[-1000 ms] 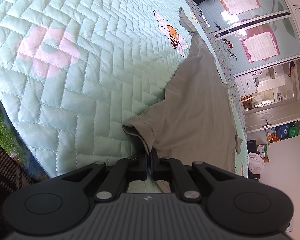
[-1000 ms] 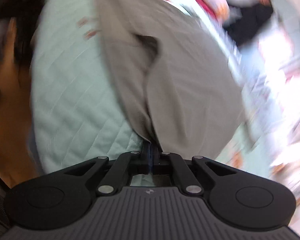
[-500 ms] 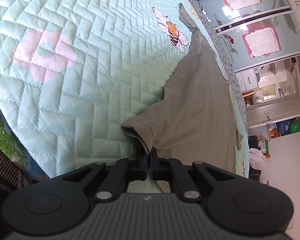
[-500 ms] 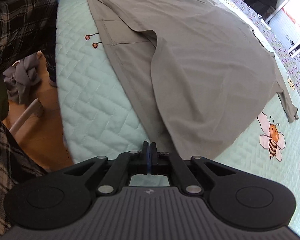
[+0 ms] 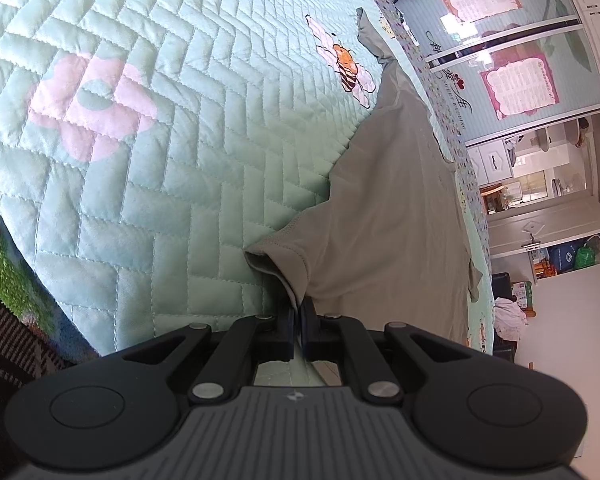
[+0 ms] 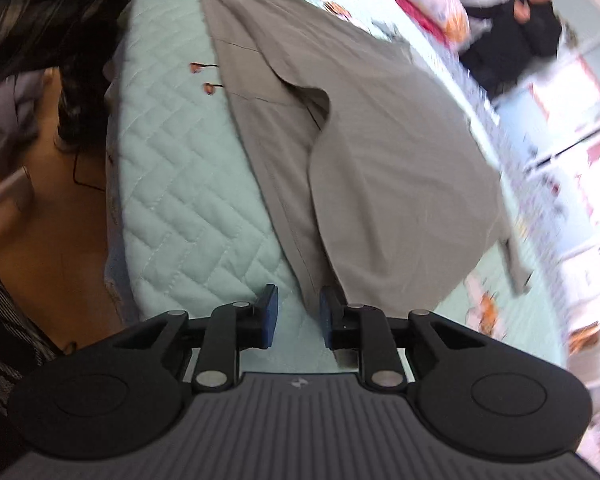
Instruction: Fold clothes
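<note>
On the mint quilted bedspread [image 5: 148, 184]: one grey-olive garment [image 5: 384, 216], spread flat, one side folded over itself.

Hidden or unclear: the right wrist view is motion-blurred toward its right edge; the room there and a dark-clothed person [image 6: 516, 36] are indistinct. The garment's near hem is cut off behind the gripper bodies in both views.

View differences: the left wrist view alone shows the pink flower print [image 5: 92, 104], bee print [image 5: 346, 66], glass doors with pink notices [image 5: 516, 88] and a white door. The right wrist view alone shows the garment's folded flap [image 6: 396, 184], the bed's near edge, wooden floor and a grey heap [image 6: 8, 120].

Left gripper [image 5: 299, 312]: fingers pressed together, pinching a hemmed corner of the garment, low over the bedspread.

Right gripper [image 6: 299, 308]: blue-padded fingers [image 6: 271, 306] spread apart, holding nothing; the garment's edge lies just ahead, against the right finger.
</note>
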A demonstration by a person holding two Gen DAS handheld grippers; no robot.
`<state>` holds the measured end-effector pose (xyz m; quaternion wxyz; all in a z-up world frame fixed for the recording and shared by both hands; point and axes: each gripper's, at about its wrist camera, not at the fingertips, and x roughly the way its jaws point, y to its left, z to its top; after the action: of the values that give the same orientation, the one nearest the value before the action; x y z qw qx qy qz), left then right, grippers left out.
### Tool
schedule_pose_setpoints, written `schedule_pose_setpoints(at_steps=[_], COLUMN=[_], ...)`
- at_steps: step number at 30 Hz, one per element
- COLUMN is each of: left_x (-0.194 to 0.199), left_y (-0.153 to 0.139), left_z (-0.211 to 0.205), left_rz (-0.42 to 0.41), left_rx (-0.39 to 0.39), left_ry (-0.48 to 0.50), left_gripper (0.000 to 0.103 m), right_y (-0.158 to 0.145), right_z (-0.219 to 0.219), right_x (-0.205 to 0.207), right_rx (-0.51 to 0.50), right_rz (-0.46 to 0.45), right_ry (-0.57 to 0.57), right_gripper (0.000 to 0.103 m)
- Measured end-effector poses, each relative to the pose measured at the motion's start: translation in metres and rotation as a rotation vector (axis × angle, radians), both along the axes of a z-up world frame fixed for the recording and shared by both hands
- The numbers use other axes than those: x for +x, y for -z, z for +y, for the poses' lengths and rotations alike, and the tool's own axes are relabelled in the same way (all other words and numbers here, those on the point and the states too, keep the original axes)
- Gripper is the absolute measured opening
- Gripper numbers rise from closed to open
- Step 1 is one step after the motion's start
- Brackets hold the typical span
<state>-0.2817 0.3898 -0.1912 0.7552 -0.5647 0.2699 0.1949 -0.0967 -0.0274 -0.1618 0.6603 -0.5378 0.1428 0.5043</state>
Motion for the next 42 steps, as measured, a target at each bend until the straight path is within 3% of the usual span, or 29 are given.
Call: schedule_pose_setpoints(at_steps=[11, 19, 22, 29, 34, 37, 40, 42], left_x=[-0.001, -0.002, -0.004, -0.006, -0.006, -0.006, -0.006, -0.006], left_y=[0.0, 0.001, 0.002, 0.003, 0.002, 0.002, 0.0, -0.002], left_z=[0.0, 0.001, 0.002, 0.0, 0.0, 0.0, 0.001, 0.001], left_rz=[-0.002, -0.006, -0.009, -0.015, -0.016, -0.017, -0.011, -0.008], left_rx=[-0.002, -0.013, -0.016, -0.02, -0.026, -0.026, -0.025, -0.016], left_ry=[-0.002, -0.003, -0.002, -0.008, -0.007, -0.005, 0.003, 0.012], left_gripper=[0.003, 0.003, 0.003, 0.003, 0.003, 0.003, 0.003, 0.004], right_y=[0.021, 0.015, 0.011, 0.032, 0.04, 0.031, 0.009, -0.001], right_z=[0.007, 0.008, 0.006, 0.012, 0.019, 0.02, 0.019, 0.016], right_x=[-0.002, 0.006, 0.007, -0.005, -0.007, -0.001, 0.014, 0.018], right_rx=[0.097, 0.139, 0.111, 0.045, 0.062, 0.078, 0.076, 0.044], right_rz=[-0.074, -0.026, -0.02, -0.193, -0.196, -0.117, 0.053, 0.116], right_ry=[-0.065, -0.013, -0.003, -0.05, -0.025, 0.018, 0.075, 0.069], right_gripper=[0.02, 0.017, 0.018, 0.017, 0.002, 0.001, 0.0, 0.0])
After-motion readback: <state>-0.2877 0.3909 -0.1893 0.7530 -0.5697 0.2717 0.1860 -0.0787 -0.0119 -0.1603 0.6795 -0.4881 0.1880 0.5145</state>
